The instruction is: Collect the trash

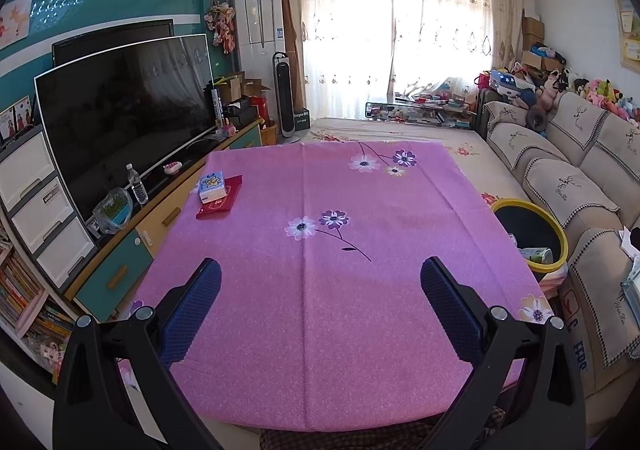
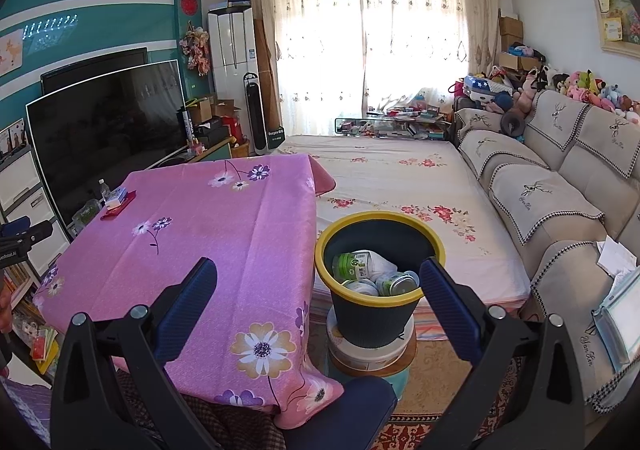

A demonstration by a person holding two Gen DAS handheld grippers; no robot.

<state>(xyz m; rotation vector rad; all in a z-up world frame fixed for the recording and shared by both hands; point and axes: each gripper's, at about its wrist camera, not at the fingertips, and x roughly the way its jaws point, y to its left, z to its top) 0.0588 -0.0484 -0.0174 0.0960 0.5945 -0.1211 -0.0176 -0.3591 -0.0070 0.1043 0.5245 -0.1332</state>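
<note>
The trash point(image 2: 370, 276), cans and crumpled wrappers, is lying inside the bin point(image 2: 360, 220), which is sitting just ahead of the right hand-held gripper point(image 2: 318, 276), between its spread fingers and nearer the right one. That gripper is gaping wide and gripping nothing. The left hand-held gripper point(image 1: 320, 278) is likewise standing wide open and empty, hovering over the near edge of the desk point(image 1: 400, 218). From it, the bin point(image 1: 560, 242) is showing off to the right, past the desk's edge. Far ahead and to its left, a tissue pack point(image 1: 212, 188) is resting on a red packet point(image 1: 222, 200). A pink flowered cloth is covering the desk. A TV point(image 1: 124, 122) is standing to the left, a sofa point(image 2: 560, 210) to the right, and curtains point(image 2: 372, 50) are glowing ahead.
</note>
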